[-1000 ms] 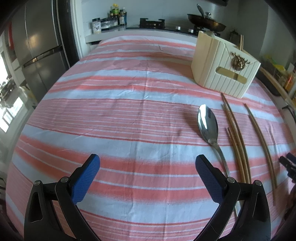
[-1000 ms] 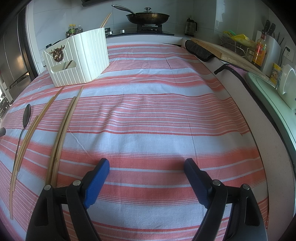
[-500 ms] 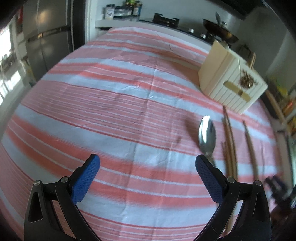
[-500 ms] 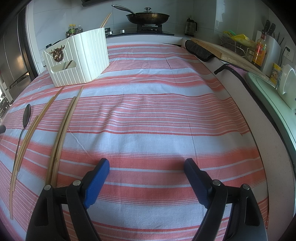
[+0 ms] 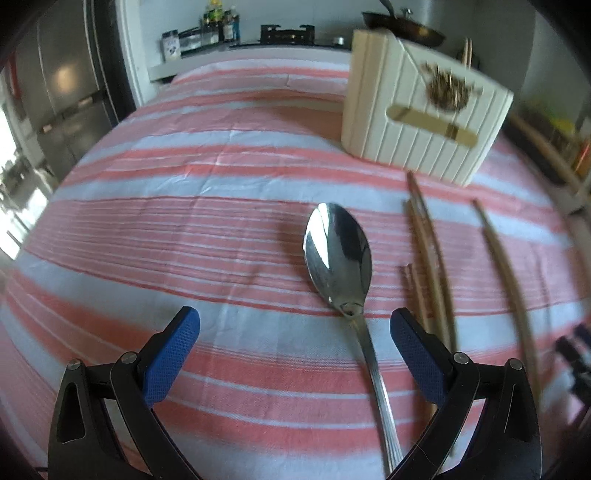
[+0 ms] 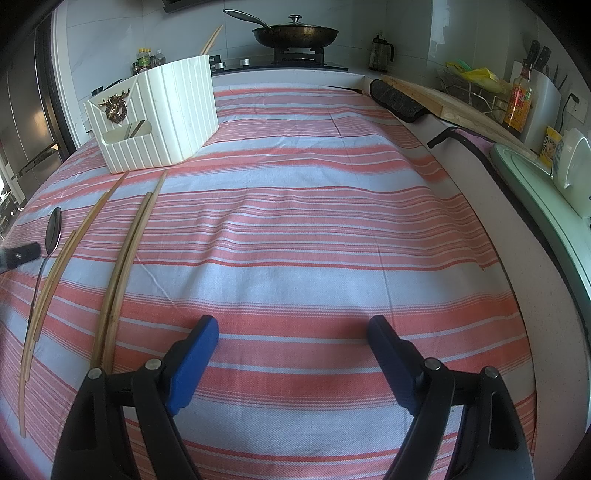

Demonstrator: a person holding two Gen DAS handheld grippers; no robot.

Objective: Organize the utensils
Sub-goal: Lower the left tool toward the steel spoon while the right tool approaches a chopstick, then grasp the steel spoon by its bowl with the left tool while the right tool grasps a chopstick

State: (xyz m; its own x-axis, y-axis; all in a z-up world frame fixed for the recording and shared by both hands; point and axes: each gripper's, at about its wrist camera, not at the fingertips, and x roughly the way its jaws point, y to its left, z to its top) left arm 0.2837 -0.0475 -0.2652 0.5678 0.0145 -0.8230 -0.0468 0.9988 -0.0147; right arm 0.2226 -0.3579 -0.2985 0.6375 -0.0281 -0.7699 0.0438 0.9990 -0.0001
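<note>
The spoon (image 5: 338,254) lay on the striped cloth (image 5: 184,221) that covered the tabletop, bowl up and pointing toward the holder (image 5: 417,125). It was polished steel, its oval bowl mirroring light and dark patches, and its slim handle ran back toward the camera with fine ridges along the lower part. The left gripper (image 5: 295,343) hung over it with its blue-padded fingers (image 5: 171,354) spread wide; the handle passed between them, nearer the right-hand finger, touching neither.

Just beside the spoon on its right lay a pair of chopsticks (image 5: 428,258), thin, tan and slightly bowed by the lens, with a shorter stick end next to them. Another pair (image 5: 506,280) lay farther right, apart from the first. Both pairs pointed at the holder, a cream ribbed box with a gold emblem and a slot in its front face, standing upright beyond their tips. One chopstick (image 6: 211,38) stuck up from behind it.

The right gripper (image 6: 291,341) hovered over bare cloth, fingers (image 6: 192,362) also wide apart and holding nothing, with the nearer chopstick pair (image 6: 123,258) to its left. A lidded pan (image 6: 295,34) sat on the stove behind.
</note>
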